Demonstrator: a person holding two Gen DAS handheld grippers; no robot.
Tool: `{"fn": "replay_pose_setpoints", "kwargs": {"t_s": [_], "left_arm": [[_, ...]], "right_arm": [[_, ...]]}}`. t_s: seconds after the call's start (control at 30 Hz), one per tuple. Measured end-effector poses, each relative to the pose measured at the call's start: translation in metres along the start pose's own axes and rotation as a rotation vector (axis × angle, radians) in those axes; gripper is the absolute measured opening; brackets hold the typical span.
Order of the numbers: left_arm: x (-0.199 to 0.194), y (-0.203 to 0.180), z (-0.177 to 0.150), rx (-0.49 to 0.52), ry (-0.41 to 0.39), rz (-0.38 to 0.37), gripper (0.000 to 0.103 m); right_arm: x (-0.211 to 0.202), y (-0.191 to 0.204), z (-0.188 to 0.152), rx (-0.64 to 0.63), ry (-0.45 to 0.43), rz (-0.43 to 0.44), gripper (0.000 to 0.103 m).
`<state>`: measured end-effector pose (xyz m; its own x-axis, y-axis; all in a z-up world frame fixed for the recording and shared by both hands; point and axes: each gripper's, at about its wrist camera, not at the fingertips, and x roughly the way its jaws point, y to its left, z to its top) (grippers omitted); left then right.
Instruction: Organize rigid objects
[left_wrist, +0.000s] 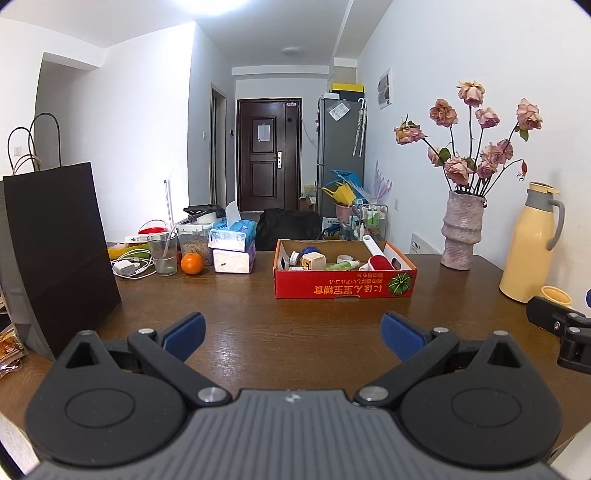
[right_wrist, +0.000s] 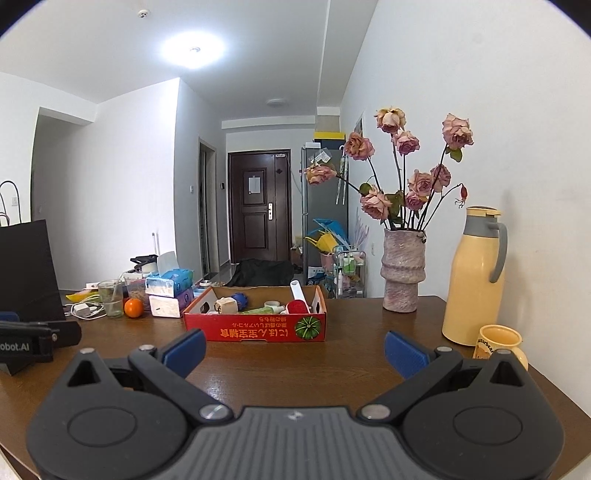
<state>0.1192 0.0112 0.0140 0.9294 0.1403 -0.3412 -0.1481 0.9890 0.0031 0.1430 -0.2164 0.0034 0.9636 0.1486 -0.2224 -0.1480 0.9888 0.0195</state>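
Two black grippers with blue pads, left gripper (left_wrist: 293, 334) and right gripper (right_wrist: 295, 350), hover with jaws spread wide, holding nothing.
Bare brown wooden table (left_wrist: 258, 314) lies ahead of both up to the red cardboard box (left_wrist: 343, 286) of small items mid-table; a yellow ceramic mug (right_wrist: 498, 341) sits just beside the right gripper, near the table's right edge.

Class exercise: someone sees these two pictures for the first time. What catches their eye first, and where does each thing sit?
First, the red cardboard box mid-table, full of small items, among them a red lint roller. Next, the vase of dried pink roses at the table's far right, with the yellow thermos jug beside it near the wall. Both claws, left and right, are open over bare wood in the foreground.
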Motion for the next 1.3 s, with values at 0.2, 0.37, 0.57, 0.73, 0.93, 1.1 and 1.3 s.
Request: {"fn": "replay_pose_setpoints", "kwargs": {"t_s": [0.2, 0.37, 0.57, 0.73, 0.93, 1.1, 1.3], "left_arm": [[-0.009, 0.001, -0.003, -0.003, -0.01, 0.0, 0.103], [-0.013, 0.001, -0.004, -0.004, -0.011, 0.001, 0.103], [-0.013, 0.001, -0.005, -0.004, -0.011, 0.0, 0.103], [-0.012, 0.001, -0.004, -0.004, -0.009, -0.001, 0.103], [-0.013, 0.002, -0.007, -0.003, 0.004, -0.001, 0.103], [-0.012, 0.002, -0.008, -0.004, 0.007, -0.002, 0.103], [-0.01, 0.003, -0.008, -0.007, 0.011, -0.002, 0.103]], "right_arm": [[-0.008, 0.001, -0.001, -0.004, -0.006, 0.001, 0.103], [-0.013, 0.003, -0.003, -0.003, -0.009, 0.003, 0.103], [-0.013, 0.003, -0.003, -0.003, -0.009, 0.003, 0.103], [-0.013, 0.003, -0.004, -0.004, -0.008, 0.003, 0.103], [-0.012, 0.005, -0.006, -0.01, 0.005, -0.001, 0.103], [-0.01, 0.005, -0.006, -0.014, 0.014, -0.002, 0.103], [-0.008, 0.005, -0.005, -0.015, 0.016, -0.003, 0.103]]}}
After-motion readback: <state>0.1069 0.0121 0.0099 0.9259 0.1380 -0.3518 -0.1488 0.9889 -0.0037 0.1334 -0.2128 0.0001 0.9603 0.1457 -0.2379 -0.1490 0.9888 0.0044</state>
